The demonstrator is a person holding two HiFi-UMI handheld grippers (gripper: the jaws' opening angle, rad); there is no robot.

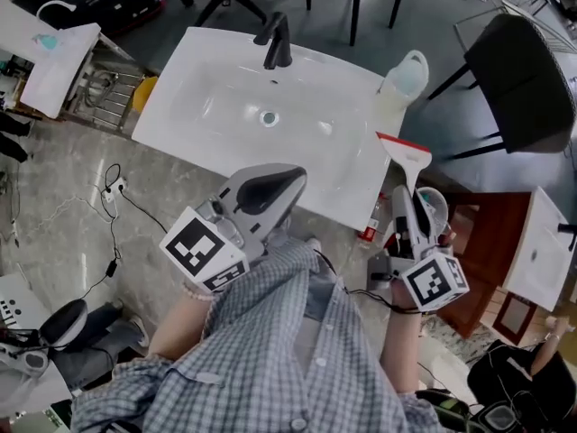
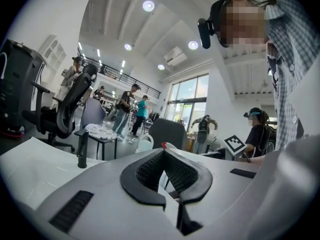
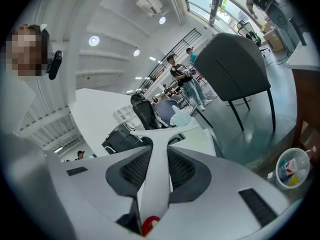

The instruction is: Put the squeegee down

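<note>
A squeegee with a white handle and a red-edged blade sticks up over the right corner of the white sink. My right gripper is shut on its handle, which runs between the pads in the right gripper view. My left gripper hovers over the sink's front edge. Its jaws meet at the tips with nothing between them. A black faucet stands at the back of the basin.
A translucent jug sits on the sink's right rear corner. A black chair and a brown cabinet stand to the right. A small bin is on the floor. Cables lie at the left. Several people stand far off.
</note>
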